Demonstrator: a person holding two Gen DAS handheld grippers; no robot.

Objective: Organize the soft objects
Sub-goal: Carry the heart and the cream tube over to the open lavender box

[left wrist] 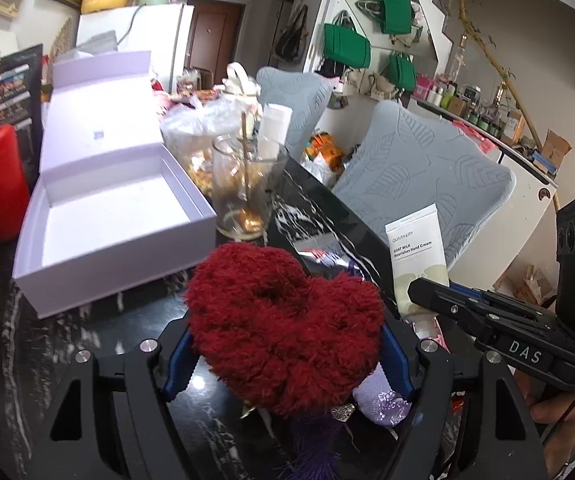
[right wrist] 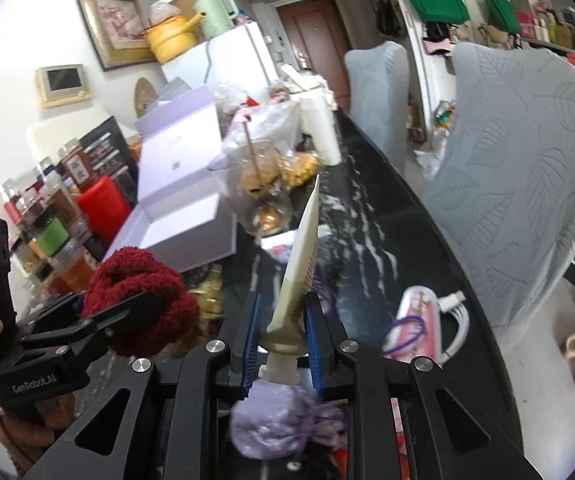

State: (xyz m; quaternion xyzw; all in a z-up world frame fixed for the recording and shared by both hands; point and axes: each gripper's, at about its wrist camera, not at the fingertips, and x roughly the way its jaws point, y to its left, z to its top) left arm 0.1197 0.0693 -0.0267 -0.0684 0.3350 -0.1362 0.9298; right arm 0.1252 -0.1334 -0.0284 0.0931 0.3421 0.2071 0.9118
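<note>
**Both hands loaded above the dark marbled surface**

In our left gripper (left wrist: 287, 344) we have the fluffy dark-red knitted scrunchie (left wrist: 283, 328): it sits between the blue-padded fingers (left wrist: 179, 364), which are clamped on its two sides, and it bulges up and forward past their tips. Beneath it, on the black white-veined surface (left wrist: 87, 340), lies a small lilac fabric pouch (left wrist: 379, 400).

Our right gripper (right wrist: 281, 344) is closed on the lower end of a cream-white hand-cream tube (right wrist: 303, 248), the fingers (right wrist: 247, 344) pressing it just above its cap. The tube stands up and forward from the tips, seen edge-on from the right wrist, and it is off the surface.

The open white cardboard box (left wrist: 99, 216) with its lid raised rests on the surface to the left of the scrunchie, with a clear glass cup (left wrist: 247, 188) just beside its right wall.
</note>
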